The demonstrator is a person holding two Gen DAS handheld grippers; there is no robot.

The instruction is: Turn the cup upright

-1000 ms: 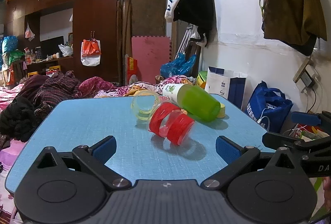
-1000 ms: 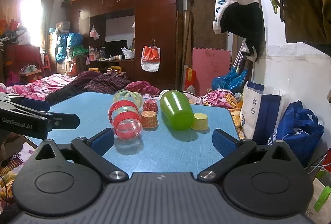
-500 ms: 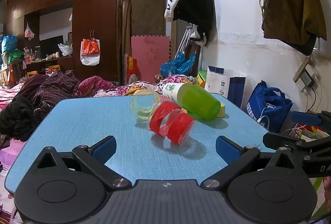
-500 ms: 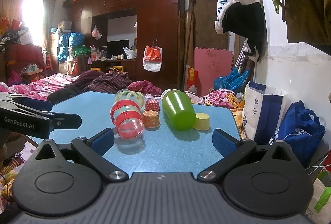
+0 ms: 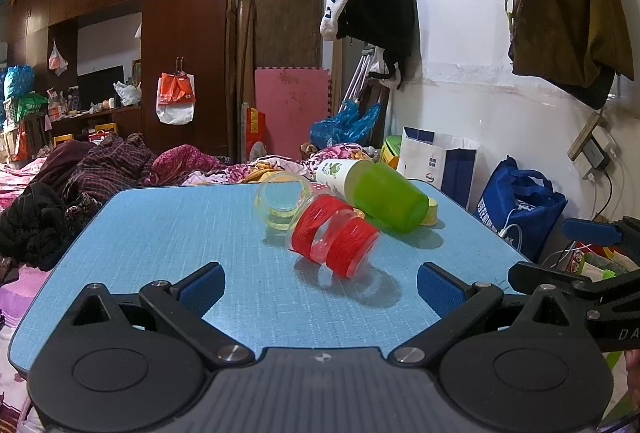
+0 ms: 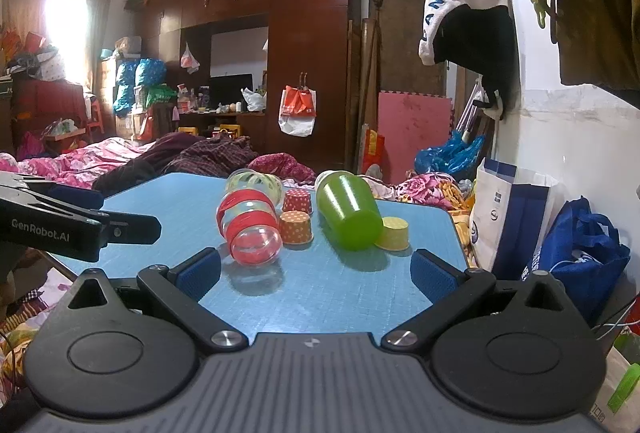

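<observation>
A clear cup with red bands [image 5: 334,239] [image 6: 250,229] lies on its side on the blue table [image 5: 168,229], its base toward me. Behind it a clear cup with yellow bands [image 5: 280,203] [image 6: 254,185] also lies on its side. A green cup [image 5: 384,199] [image 6: 348,215] lies tipped to their right. My left gripper [image 5: 318,289] is open and empty, just short of the red-banded cup. My right gripper [image 6: 314,271] is open and empty in front of the cups; the left gripper shows at its left [image 6: 76,227].
Small paper cups stand upside down among the cups: an orange dotted one [image 6: 296,227], a red dotted one [image 6: 298,200] and a yellow one [image 6: 394,233]. Bedding and clothes [image 5: 60,185] lie beyond the table's left side. Bags [image 6: 576,253] stand by the right wall.
The right gripper has moved slightly closer to the cups. The left gripper and the cups have barely moved.
</observation>
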